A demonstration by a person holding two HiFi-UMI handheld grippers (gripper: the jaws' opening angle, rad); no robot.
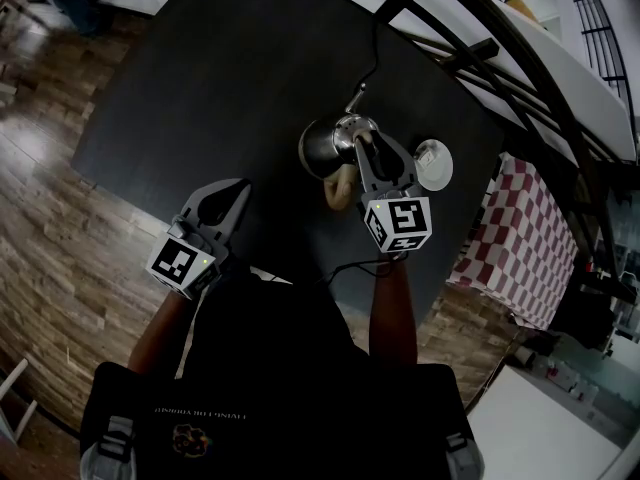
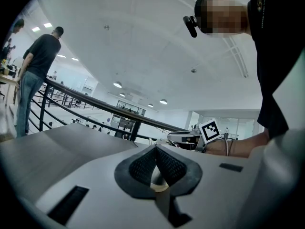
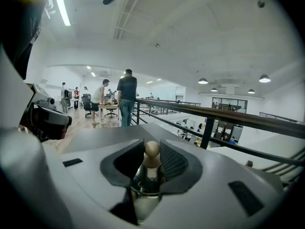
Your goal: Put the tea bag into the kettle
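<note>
A steel kettle (image 1: 322, 148) with a pale wooden handle (image 1: 340, 192) stands at the middle of the dark table (image 1: 230, 88). My right gripper (image 1: 364, 150) is at its top. In the right gripper view the lid's round wooden knob (image 3: 152, 149) sits between the pads of the right gripper (image 3: 152, 157), which press on it from both sides, with the steel lid (image 3: 144, 187) below. My left gripper (image 1: 236, 193) is near the table's front edge, left of the kettle and apart from it. The left gripper (image 2: 156, 168) is shut. I cannot make out a tea bag.
A white round dish (image 1: 433, 165) lies just right of the kettle. A black cable (image 1: 376, 43) runs from the kettle to the far edge. A dark railing (image 1: 480, 38) passes behind the table. A red-and-white chequered cloth (image 1: 525, 238) is at the right. People (image 3: 126, 99) stand far off.
</note>
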